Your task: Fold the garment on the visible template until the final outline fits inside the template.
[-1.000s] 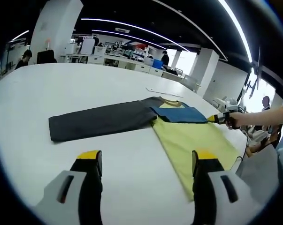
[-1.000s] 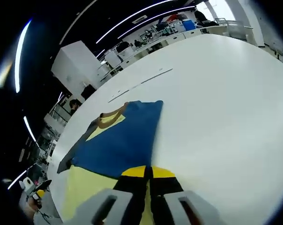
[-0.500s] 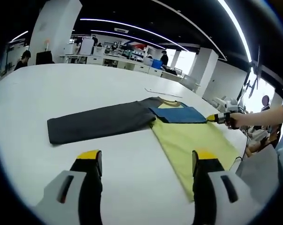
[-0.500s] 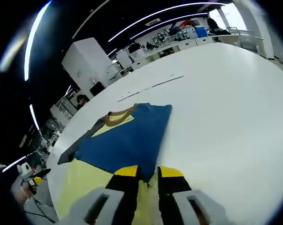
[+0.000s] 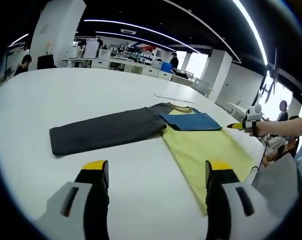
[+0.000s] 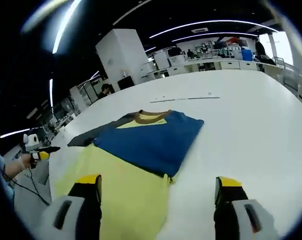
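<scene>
Right gripper view: right gripper point(image 6: 158, 186) jaws now apart, off the garment point(image 6: 145, 145); left gripper point(image 5: 158, 170) likewise apart.

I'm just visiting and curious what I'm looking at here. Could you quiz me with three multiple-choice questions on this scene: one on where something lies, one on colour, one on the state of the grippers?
1. Where does the blue sleeve lie?
A. Folded over the yellow body of the shirt
B. Hanging off the table edge
C. Rolled up beside the shirt

2. What colour is the other sleeve, stretched out flat on the white table?
A. Red
B. Dark grey
C. White

3. How do the right gripper's jaws stand?
A. Shut on the blue sleeve
B. Shut on the collar
C. Open, holding nothing

Answers: 1 A, the blue cloth lies across the shirt's upper part. 2 B, it shows dark grey. 3 C, the yellow tips stand wide apart; the left gripper is open too.
</scene>
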`<state>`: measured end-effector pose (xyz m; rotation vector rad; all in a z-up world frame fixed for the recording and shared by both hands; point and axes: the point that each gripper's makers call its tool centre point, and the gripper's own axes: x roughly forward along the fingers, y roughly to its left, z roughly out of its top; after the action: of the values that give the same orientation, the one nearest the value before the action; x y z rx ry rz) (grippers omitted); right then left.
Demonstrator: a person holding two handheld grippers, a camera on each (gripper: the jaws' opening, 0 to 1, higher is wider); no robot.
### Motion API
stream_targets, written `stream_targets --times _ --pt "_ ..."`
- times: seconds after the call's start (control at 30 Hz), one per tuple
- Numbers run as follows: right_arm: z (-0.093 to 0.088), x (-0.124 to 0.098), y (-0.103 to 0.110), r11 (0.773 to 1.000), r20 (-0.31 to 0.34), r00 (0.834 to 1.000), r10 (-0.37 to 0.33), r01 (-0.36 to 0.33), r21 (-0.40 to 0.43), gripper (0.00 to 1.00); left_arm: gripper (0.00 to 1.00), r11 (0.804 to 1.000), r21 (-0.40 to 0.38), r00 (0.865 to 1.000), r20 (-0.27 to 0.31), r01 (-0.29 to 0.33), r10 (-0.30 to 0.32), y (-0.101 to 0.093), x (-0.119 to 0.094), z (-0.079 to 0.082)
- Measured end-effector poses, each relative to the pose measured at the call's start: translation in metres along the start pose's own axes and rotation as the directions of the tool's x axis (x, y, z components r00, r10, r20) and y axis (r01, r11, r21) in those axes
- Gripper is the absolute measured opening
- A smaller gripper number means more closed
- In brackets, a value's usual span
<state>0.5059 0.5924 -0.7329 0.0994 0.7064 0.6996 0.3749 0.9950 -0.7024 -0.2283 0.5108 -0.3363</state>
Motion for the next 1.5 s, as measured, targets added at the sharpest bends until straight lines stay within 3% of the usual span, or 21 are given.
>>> stream_targets --times 0.03,0.27,0.4,0.47,0.53,0.6,0.67,0.7,0.8,0.87,0.9,1.0,1.03,1.07,1.17,1.3,1.43,1.5 --pt "-0.001 -0.003 0.001 1.0 -0.002 1.0 0.007 -0.007 -0.028 1.0 0.76 1.0 -0.001 1.0 0.001 0.0 0.0 0.001 0.001 0.0" --pt "-0.008 -0.014 0.007 1.0 0.002 1.0 0.023 -0.023 -0.006 1.0 0.76 1.0 -0.002 1.0 0.009 -0.024 0.024 0.012 0.002 0.0" --pt "-0.009 -0.021 0.016 0.999 0.023 0.999 0.046 -0.046 0.008 1.0 0.72 0.991 -0.051 0.991 0.04 -0.126 0.128 0.037 -0.003 0.002" --pt "-0.008 -0.026 0.019 0.998 0.045 0.998 0.051 -0.052 0.019 1.0 0.73 0.986 -0.082 0.987 0.06 -0.145 0.15 0.048 -0.004 0.005" --pt "-0.009 -0.031 0.021 0.998 0.05 0.997 0.059 -0.06 0.026 1.0 0.73 0.982 -0.086 0.984 0.045 -0.166 0.17 0.056 -0.005 0.003" --pt "-0.009 -0.036 0.021 0.998 0.06 0.997 0.055 -0.056 0.024 1.0 0.73 0.971 -0.096 0.975 0.031 -0.218 0.221 0.073 -0.006 0.002" --pt "-0.011 -0.039 0.021 0.998 0.064 0.996 0.054 -0.056 0.032 1.0 0.73 0.944 -0.138 0.952 0.009 -0.301 0.305 0.093 -0.011 0.001" --pt "-0.012 -0.042 0.021 0.998 0.066 0.996 0.054 -0.056 0.038 1.0 0.73 0.937 -0.152 0.946 0.041 -0.313 0.322 0.099 -0.011 0.007" --pt "-0.015 -0.048 0.017 0.997 0.076 0.997 0.03 -0.035 0.068 0.97 0.71 0.925 -0.159 0.935 0.033 -0.344 0.353 0.113 -0.01 0.006" --pt "-0.011 -0.052 0.013 0.993 0.119 0.993 0.015 -0.029 0.113 0.97 0.67 0.909 -0.139 0.913 0.06 -0.393 0.403 0.122 -0.012 0.012" --pt "-0.011 -0.055 0.011 0.992 0.121 0.993 0.009 -0.024 0.126 0.97 0.66 0.906 -0.147 0.911 0.059 -0.396 0.408 0.124 -0.011 0.012" --pt "-0.014 -0.062 0.006 0.992 0.122 0.992 -0.015 0.0 0.13 0.96 0.65 0.864 -0.215 0.886 -0.01 -0.454 0.463 0.141 -0.009 -0.006" --pt "-0.014 -0.063 0.005 0.992 0.122 0.992 -0.018 0.002 0.13 0.96 0.64 0.852 -0.253 0.879 0.014 -0.458 0.476 0.146 -0.008 -0.006" --pt "-0.014 -0.066 0.004 0.991 0.124 0.992 -0.023 0.007 0.13 0.95 0.64 0.845 -0.265 0.875 0.011 -0.464 0.484 0.148 -0.008 -0.007" --pt "-0.017 -0.074 0.001 0.989 0.13 0.991 -0.04 0.021 0.144 0.94 0.57 0.85 -0.243 0.874 0.023 -0.467 0.486 0.152 -0.006 -0.009" --pt "-0.022 -0.083 0.0 0.986 0.138 0.989 -0.055 0.032 0.164 0.93 0.44 0.835 -0.28 0.862 0.042 -0.475 0.505 0.156 -0.005 -0.003" --pt "-0.027 -0.084 0.0 0.986 0.129 0.99 -0.064 0.042 0.163 0.92 0.32 0.832 -0.246 0.85 0.058 -0.497 0.524 0.166 -0.004 -0.002" --pt "-0.033 -0.082 0.0 0.987 0.107 0.992 -0.073 0.057 0.153 0.91 0.25 0.817 -0.311 0.847 0.064 -0.486 0.528 0.17 -0.004 0.0"
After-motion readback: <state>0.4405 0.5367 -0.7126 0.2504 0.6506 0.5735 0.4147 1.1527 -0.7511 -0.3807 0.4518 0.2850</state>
